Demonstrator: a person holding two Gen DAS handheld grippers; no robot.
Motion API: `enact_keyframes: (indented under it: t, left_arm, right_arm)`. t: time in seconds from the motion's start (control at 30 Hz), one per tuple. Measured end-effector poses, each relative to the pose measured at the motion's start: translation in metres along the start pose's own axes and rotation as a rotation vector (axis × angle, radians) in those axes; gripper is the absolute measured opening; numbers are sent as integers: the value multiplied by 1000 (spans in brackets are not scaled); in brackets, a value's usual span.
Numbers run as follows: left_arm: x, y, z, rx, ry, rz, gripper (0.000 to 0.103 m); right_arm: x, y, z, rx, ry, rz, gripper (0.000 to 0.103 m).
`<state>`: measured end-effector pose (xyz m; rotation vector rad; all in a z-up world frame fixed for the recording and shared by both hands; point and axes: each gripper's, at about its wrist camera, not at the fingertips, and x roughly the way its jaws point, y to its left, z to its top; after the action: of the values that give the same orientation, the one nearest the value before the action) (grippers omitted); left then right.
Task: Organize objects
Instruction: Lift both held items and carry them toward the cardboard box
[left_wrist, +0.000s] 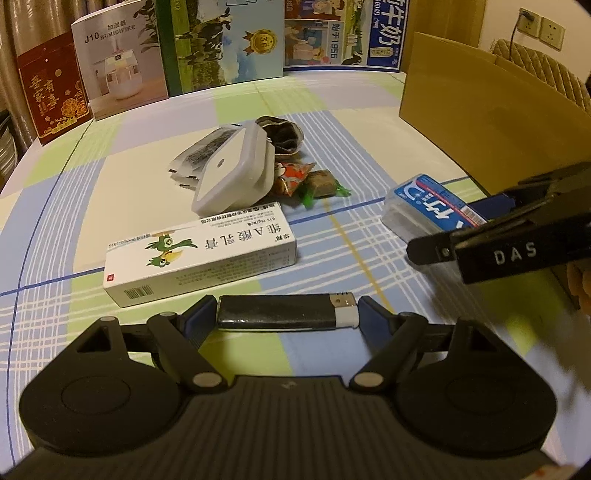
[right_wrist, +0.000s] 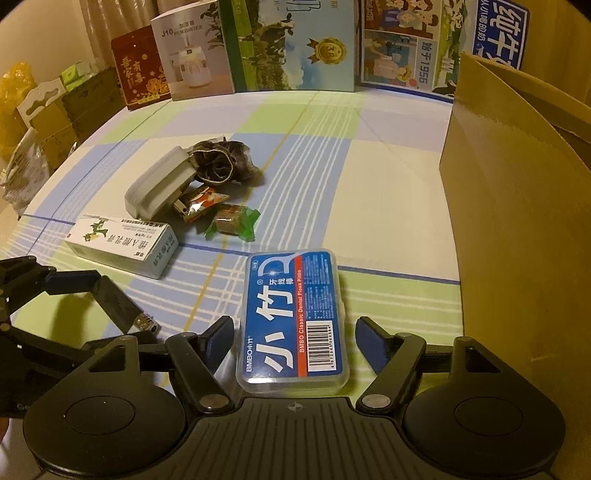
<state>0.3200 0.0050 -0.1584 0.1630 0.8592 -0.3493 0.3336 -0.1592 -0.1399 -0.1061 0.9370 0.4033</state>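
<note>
Left wrist view shows the left gripper (left_wrist: 287, 314) with its jaws closed lengthwise on a black lighter (left_wrist: 288, 313), one blue pad at the base end and the other at the metal head. Just beyond the jaws lies a white ointment carton (left_wrist: 201, 258), and farther ahead a small heap: a white plug-in lamp (left_wrist: 232, 173), foil sachets (left_wrist: 192, 162), a dark scrunchie (left_wrist: 280, 134) and wrapped candies (left_wrist: 314, 182). To the right of the jaws stands an open cardboard box (left_wrist: 491, 110) on the checked bench (left_wrist: 74, 206). Right wrist view shows the right gripper (right_wrist: 293, 336) with its jaws apart; a clear case of floss picks (right_wrist: 293, 317) lies flat between them, and I see a gap on each side, so the pads do not press it. The lighter is light and stiff but smooth, so I judge an end-to-end hold can let it pivot; across the body would be more secure. The floss case is also light and rigid, with slippery plastic walls, so the long sides near the middle seem the best place to take it. The cardboard box, right of these jaws, is probably the place for both.
</note>
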Motion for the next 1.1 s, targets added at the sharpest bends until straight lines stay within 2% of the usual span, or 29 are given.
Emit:
enact_keyframes:
  t: [0.2, 0.27, 0.3, 0.47, 0.7, 1.1]
  left_arm:
    - [-1, -1, -1, -1, 1, -1, 79]
    - [-1, -1, -1, -7, 1, 0, 78]
    - [-1, 0, 0, -13, 3, 2, 78]
    - [-4, 4, 1, -42, -5, 34, 77]
    - [-11, 8, 6, -97, -29, 52, 78]
    - [-39, 8, 9, -108, -54, 74, 78]
  right_arm:
    - [1, 0, 2, 6, 3, -12, 70]
    - [2, 1, 2, 5, 1, -21, 62]
    - [1, 2, 2, 2, -5, -29, 54]
    - [-1, -2, 5, 44, -6, -21, 53]
    - [-14, -1, 12, 82, -70, -10, 53]
    - [-35, 16, 15, 68, -112, 11, 53]
